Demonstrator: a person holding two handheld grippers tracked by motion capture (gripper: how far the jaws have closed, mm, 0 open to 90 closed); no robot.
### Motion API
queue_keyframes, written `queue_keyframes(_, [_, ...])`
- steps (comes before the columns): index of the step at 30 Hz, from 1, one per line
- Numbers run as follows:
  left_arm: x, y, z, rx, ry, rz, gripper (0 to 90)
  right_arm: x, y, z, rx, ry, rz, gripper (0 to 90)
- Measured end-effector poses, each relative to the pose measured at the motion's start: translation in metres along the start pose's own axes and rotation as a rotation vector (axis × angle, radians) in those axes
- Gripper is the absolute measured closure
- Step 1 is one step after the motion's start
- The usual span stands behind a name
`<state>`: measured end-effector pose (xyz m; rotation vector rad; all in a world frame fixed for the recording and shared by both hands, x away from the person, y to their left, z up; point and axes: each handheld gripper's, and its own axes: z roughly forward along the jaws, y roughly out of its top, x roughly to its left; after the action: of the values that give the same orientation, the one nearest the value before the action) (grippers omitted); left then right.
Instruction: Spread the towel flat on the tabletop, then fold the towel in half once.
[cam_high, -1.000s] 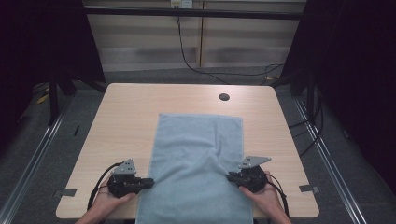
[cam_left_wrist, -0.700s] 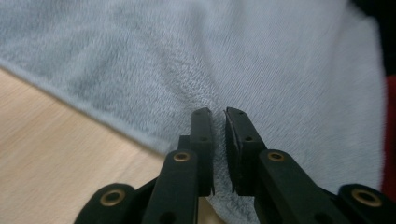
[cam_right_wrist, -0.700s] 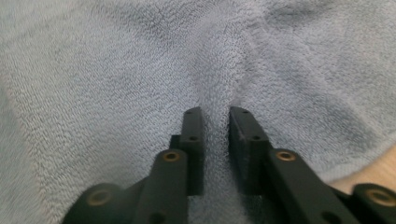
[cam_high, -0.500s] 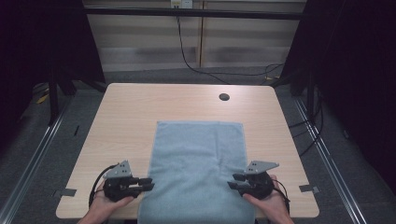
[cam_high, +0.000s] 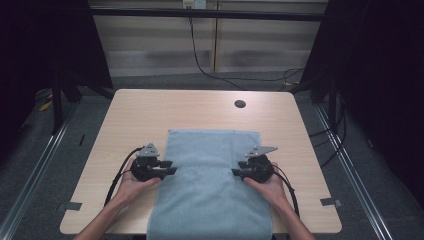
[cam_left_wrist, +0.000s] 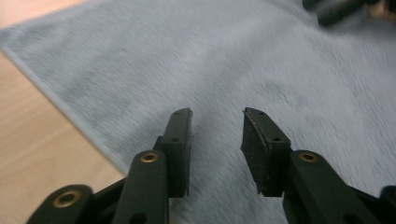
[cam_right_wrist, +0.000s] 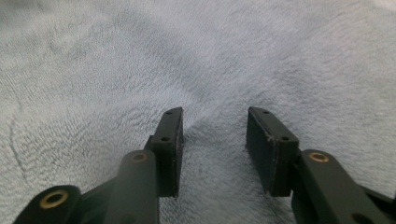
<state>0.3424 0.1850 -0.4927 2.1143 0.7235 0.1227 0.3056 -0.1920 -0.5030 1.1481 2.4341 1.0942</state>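
Lying flat and smoothed out on the wooden desk (cam_high: 130, 117), a pale blue towel (cam_high: 212, 180) runs from mid-desk to the near edge, where it hangs over slightly. At its left border the left gripper (cam_high: 170, 171) points inward, and at its right border the right gripper (cam_high: 235, 172) faces it, each held low in a person's hand. Both grippers' jaws have just been opening and now stand parted, with nothing between the pads and the towel's pile beneath them in both gripper views.
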Motion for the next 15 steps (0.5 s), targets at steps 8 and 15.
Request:
queue_keyframes(8, [0.007,-0.01,0.003,0.047,0.001,-0.017,59.2,0.016,-0.007,-0.009,0.028,0.011,-0.045,56.6])
queue_keyframes(15, [-0.012,-0.025,-0.011,0.062,-0.027,0.015,60.5,0.022,-0.017,-0.019,0.025,0.053,-0.036,56.5])
